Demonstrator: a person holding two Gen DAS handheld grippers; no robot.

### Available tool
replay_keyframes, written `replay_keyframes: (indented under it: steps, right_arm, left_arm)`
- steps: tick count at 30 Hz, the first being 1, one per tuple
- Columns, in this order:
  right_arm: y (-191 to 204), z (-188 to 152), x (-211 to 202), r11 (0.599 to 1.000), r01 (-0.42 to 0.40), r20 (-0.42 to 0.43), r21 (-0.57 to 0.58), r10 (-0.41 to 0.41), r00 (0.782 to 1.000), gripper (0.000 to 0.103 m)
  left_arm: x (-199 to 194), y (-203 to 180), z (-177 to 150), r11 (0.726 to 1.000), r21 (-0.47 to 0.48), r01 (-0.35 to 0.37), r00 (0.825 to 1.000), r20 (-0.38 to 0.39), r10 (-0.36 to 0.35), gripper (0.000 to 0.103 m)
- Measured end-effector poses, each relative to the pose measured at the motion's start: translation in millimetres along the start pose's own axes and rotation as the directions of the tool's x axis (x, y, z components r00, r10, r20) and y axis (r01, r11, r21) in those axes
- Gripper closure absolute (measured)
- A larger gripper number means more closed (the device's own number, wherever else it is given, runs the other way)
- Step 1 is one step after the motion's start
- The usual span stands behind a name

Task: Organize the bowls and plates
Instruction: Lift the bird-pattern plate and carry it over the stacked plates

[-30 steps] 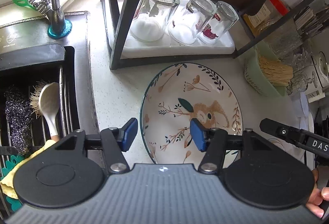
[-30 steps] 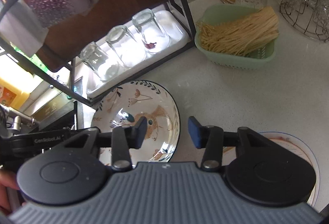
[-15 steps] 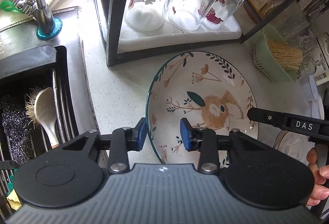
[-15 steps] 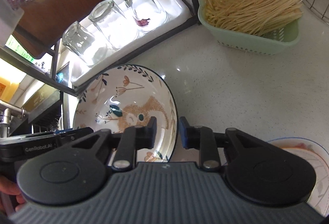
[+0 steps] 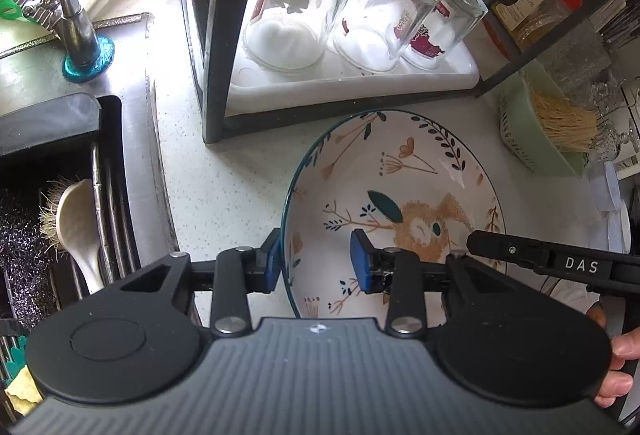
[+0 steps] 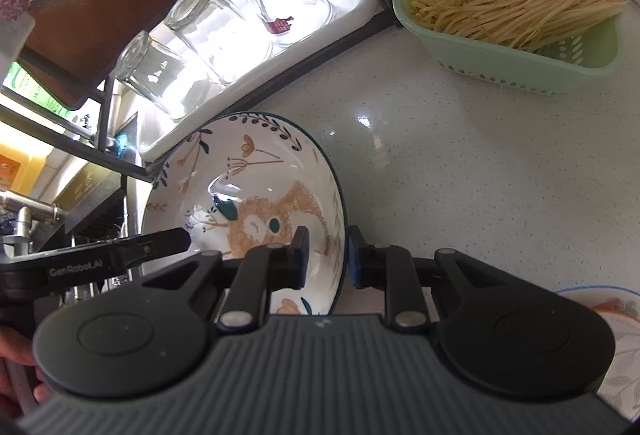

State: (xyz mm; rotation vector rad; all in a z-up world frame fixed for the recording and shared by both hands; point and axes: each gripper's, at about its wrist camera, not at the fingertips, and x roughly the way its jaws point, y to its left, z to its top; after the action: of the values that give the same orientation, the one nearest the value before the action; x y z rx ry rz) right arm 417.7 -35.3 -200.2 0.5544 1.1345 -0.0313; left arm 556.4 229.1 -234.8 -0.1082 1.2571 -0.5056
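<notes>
Now bowl [image 5: 400, 195] rim sits btwn both jaws (opposite sides).

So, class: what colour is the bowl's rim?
Dark teal on the bowl, clearest in the left wrist view.

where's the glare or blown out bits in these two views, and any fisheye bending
Left wrist view: the white tray under the glasses is blown out, and the rack post bows. Right wrist view: the same tray glows white, small highlights dot the countertop, and the bowl stays readable.
</notes>
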Motion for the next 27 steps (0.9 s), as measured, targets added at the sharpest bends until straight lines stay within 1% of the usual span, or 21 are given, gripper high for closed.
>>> replay_keyframes:
  steps: [4,7,10,17,23,27]
  right_arm:
    - [-7,1,-1,0.998,-0.050,-0.023,0.029,0.050,0.998,0.080]
    - [-7,-1,-5,0.998,-0.062,-0.030,0.018,0.062,0.998,0.080]
    - [-9,-3,-12,0.997,-0.068,-0.030,0.031,0.069,0.997,0.080]
    - [-15,-9,-40,0.994,-0.091,0.000,0.059,0.091,0.996,0.080]
    - [-20,-16,-70,0.990,-0.116,0.043,0.074,0.113,0.993,0.080]
    - [-24,-23,-88,0.989,-0.122,0.070,0.083,0.116,0.991,0.080]
  left_arm:
    - [-2,8,1,0.999,-0.041,0.028,0.999,-0.018,-0.029,0.063]
    - [-5,10,0,0.998,-0.053,0.044,0.999,-0.028,-0.045,0.063]
    - [-10,8,-1,0.996,-0.059,0.062,0.997,-0.031,-0.064,0.063]
    - [-28,-5,-8,0.993,-0.061,0.106,0.994,-0.028,-0.108,0.063]
    - [-42,-15,-14,0.986,-0.079,0.146,0.989,-0.020,-0.148,0.063]
    - [-53,-27,-21,0.985,-0.065,0.159,0.987,-0.012,-0.160,0.063]
